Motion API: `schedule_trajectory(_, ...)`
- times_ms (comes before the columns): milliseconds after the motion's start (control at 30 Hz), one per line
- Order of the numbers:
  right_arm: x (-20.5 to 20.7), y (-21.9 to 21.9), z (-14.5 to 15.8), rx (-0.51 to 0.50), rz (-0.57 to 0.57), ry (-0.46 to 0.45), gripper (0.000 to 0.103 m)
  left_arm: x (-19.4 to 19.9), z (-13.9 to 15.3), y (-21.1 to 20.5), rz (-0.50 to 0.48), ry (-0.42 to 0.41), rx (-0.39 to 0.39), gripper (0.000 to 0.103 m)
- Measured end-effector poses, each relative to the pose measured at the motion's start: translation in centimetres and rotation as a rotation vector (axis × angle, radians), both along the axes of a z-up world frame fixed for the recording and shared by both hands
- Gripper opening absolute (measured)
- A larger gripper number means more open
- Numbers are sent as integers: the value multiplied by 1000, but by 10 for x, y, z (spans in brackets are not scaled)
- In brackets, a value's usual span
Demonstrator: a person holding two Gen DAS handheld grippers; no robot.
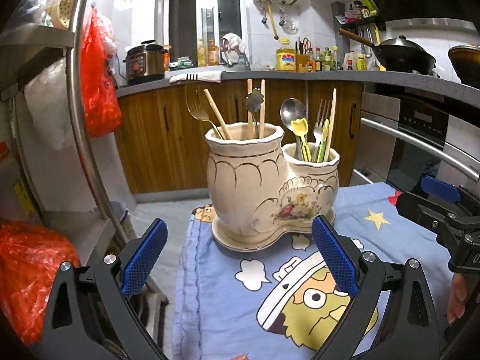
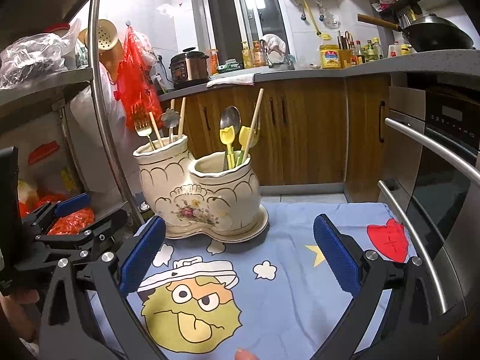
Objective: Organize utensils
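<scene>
A cream ceramic double-pot utensil holder (image 1: pixel 271 186) (image 2: pixel 204 198) with gold trim and a flower print stands on its saucer on the blue cartoon cloth (image 1: pixel 240 306) (image 2: pixel 285 285). Its taller pot holds a gold fork (image 1: pixel 193 102), wooden chopsticks (image 1: pixel 262 106) and a clover-topped spoon (image 1: pixel 254 99). The shorter pot holds a steel spoon (image 1: pixel 293 114), a fork (image 1: pixel 321 117), yellow plastic pieces (image 1: pixel 300 129) and a chopstick (image 2: pixel 253 123). My left gripper (image 1: pixel 240 255) is open in front of the holder, nothing between its blue pads. My right gripper (image 2: pixel 240 255) is open too, just short of the holder and to its right.
A steel rack (image 2: pixel 99 90) with bags and a red plastic bag (image 1: pixel 99 81) stands to the left. An oven with long steel handles (image 2: pixel 432 156) lines the right. Wooden cabinets (image 2: pixel 300 132) and a crowded counter run behind. Each gripper shows at the edge of the other's view.
</scene>
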State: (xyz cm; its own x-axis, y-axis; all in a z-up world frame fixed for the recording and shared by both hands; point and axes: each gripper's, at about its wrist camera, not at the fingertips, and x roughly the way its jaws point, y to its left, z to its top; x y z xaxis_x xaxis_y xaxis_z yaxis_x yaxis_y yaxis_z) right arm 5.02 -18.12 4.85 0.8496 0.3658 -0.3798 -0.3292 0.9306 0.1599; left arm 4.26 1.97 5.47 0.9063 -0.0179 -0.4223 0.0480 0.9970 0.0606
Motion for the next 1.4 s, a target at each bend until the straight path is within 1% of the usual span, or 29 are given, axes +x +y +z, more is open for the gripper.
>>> schedule_trajectory(1400,-2,6,-2,-10,14,1,97,-2,-1,5,8,-1,-5,96)
